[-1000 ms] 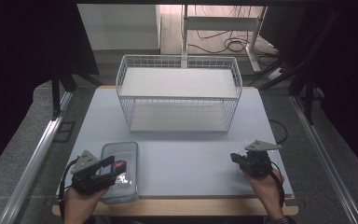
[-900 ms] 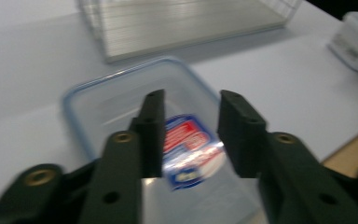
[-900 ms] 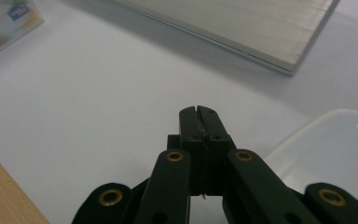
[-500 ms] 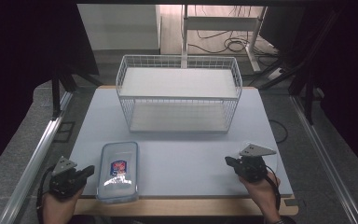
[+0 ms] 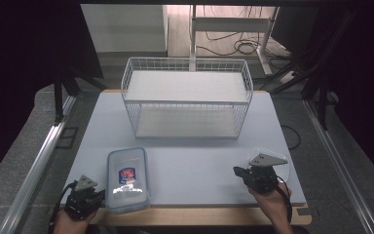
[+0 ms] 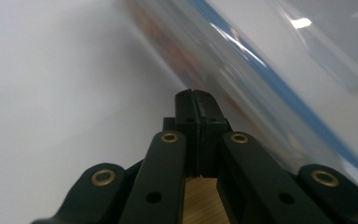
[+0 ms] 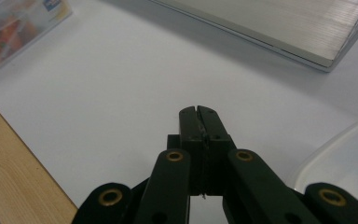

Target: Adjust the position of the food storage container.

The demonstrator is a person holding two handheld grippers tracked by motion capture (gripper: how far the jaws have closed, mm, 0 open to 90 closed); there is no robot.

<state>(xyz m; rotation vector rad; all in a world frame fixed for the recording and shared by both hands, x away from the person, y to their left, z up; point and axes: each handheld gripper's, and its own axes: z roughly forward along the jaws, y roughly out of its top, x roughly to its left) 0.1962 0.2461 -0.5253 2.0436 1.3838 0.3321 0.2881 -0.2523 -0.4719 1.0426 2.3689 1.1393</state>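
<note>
A clear plastic container (image 5: 126, 178) with a blue-rimmed lid and a printed label lies near the table's front left. My left gripper (image 5: 99, 196) sits just left of it at the table's front edge, jaws shut and empty. In the left gripper view the shut tips (image 6: 196, 94) are close beside the container's side (image 6: 279, 88). My right gripper (image 5: 236, 171) rests at the front right, pointing left, shut on nothing. Its tips (image 7: 199, 112) hover over bare white tabletop, with the container (image 7: 14, 23) far off.
A white wire basket rack (image 5: 186, 97) with two shelves stands at the back middle; its base (image 7: 279, 23) appears in the right gripper view. A clear flat lid (image 5: 282, 165) lies under my right gripper, also seen as a clear lid (image 7: 345, 158). A wooden strip (image 5: 199, 214) runs along the table's front.
My left gripper came off the top of the container, swung out to the left, and now sits close by its left side. The right gripper has barely shifted.
</note>
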